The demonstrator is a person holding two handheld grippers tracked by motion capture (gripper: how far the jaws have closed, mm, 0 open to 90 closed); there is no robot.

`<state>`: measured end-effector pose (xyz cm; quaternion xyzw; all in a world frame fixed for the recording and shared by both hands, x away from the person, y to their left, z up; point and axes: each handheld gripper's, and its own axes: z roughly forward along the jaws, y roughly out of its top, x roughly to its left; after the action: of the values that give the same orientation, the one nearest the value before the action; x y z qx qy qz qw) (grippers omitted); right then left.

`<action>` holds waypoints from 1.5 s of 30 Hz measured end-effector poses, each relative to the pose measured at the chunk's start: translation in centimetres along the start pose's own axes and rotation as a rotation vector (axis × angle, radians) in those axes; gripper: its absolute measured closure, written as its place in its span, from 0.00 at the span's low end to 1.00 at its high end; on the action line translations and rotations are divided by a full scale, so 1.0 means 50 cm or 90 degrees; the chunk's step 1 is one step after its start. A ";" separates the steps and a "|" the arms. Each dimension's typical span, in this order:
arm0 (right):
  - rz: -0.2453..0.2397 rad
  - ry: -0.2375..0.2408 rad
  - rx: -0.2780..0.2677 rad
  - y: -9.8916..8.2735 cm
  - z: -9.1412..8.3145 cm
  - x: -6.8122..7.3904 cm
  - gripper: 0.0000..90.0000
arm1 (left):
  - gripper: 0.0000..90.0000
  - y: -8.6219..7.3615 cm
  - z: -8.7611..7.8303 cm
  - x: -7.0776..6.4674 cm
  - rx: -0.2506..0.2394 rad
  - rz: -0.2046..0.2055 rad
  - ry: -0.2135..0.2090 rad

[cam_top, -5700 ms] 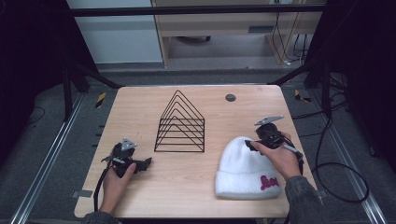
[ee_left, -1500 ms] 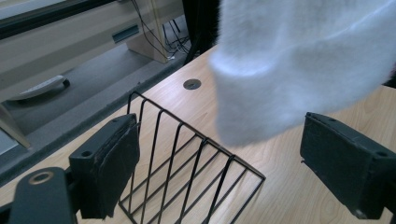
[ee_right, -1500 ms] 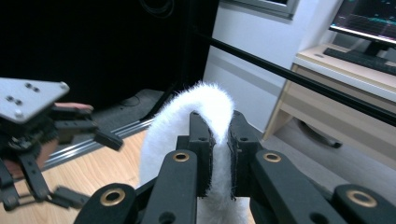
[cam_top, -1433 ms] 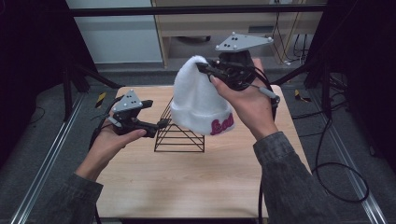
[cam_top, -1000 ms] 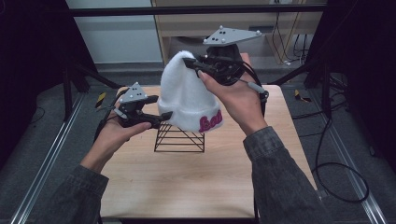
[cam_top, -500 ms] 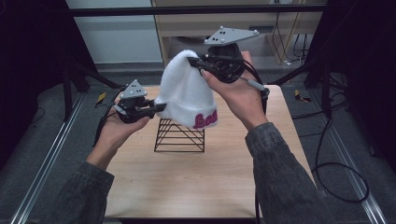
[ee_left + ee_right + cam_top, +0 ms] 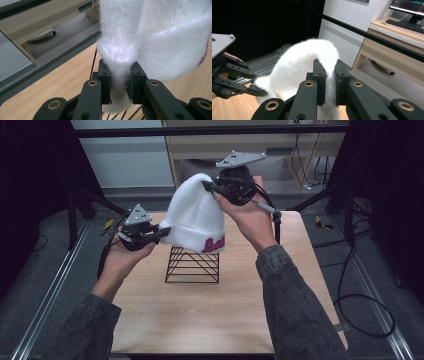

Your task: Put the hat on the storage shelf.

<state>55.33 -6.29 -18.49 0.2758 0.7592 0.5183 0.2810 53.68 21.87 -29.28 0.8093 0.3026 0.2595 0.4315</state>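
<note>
A white fuzzy beanie (image 7: 192,217) with pink lettering hangs in the air above a black wire pyramid rack (image 7: 192,265) on the wooden table (image 7: 210,315). My right gripper (image 7: 209,186) is shut on the beanie's crown at the top; its jaws pinch a fold of white knit (image 7: 329,65). My left gripper (image 7: 163,231) is shut on the brim's left edge; its jaws have just closed on the fuzzy cuff (image 7: 119,75). The beanie's lower edge hides the rack's top.
The left gripper (image 7: 257,91) also appears in the right gripper view, at the beanie's lower left. A desk (image 7: 250,140) stands behind the table, with a monitor and keyboard (image 7: 407,23). Cables (image 7: 360,300) lie on the floor to the right.
The left gripper moved in and closed on the beanie's brim. The right hand lowered the beanie a little toward the rack.
</note>
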 end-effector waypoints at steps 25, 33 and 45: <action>0.023 0.009 0.031 -0.060 0.098 -0.031 0.92 | 0.84 -0.057 0.044 0.043 0.023 -0.021 0.025; 0.018 0.022 0.026 -0.064 0.088 -0.012 0.92 | 0.84 -0.074 0.021 0.038 0.018 -0.011 0.026; 0.003 0.011 0.041 -0.070 0.093 -0.006 0.92 | 0.84 -0.085 0.030 0.046 0.013 -0.025 0.032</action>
<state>58.41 -4.62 -23.16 0.2821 0.7770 0.4968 0.2643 55.12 24.59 -33.29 0.8007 0.3320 0.2679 0.4206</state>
